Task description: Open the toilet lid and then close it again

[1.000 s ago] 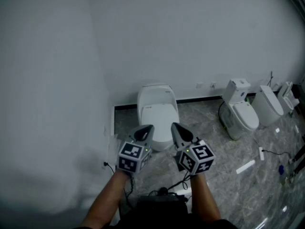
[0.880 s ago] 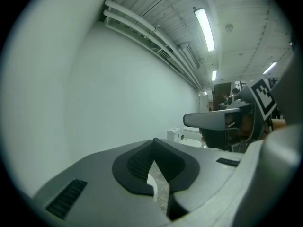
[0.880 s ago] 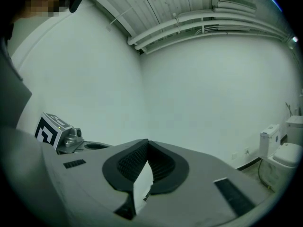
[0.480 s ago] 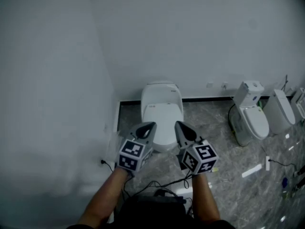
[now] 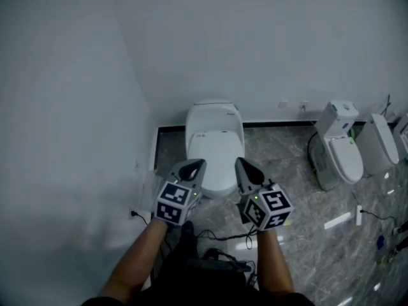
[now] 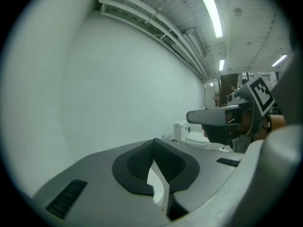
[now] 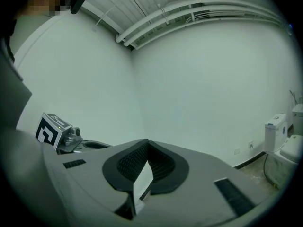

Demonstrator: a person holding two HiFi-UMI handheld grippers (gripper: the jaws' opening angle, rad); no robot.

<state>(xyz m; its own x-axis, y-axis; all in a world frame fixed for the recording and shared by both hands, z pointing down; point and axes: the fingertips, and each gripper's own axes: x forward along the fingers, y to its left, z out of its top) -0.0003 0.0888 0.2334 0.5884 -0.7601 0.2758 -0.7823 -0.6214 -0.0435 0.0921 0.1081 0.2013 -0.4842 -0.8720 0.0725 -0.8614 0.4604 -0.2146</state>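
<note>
A white toilet (image 5: 214,146) with its lid (image 5: 215,153) down stands against the back wall, near the left wall. In the head view both grippers hover side by side in front of it, pointing at its front end. My left gripper (image 5: 196,165) is shut and holds nothing; its tips meet over the bowl's front left. My right gripper (image 5: 241,164) is shut too and empty, just off the front right of the bowl. In the left gripper view the pads (image 6: 142,162) touch, with a sliver of white toilet (image 6: 155,186) behind them. The right gripper view has its pads (image 7: 130,162) closed against the white wall.
Two more white toilets (image 5: 341,146) (image 5: 380,143) stand along the back wall at the right. Black cables and a box (image 5: 220,257) lie on the marble floor by my feet. A white strip (image 5: 337,221) lies on the floor at the right. The left wall is close.
Both grippers and the head have come closer to the toilet, which now sits more centred and larger in the head view. The jaws stayed shut.
</note>
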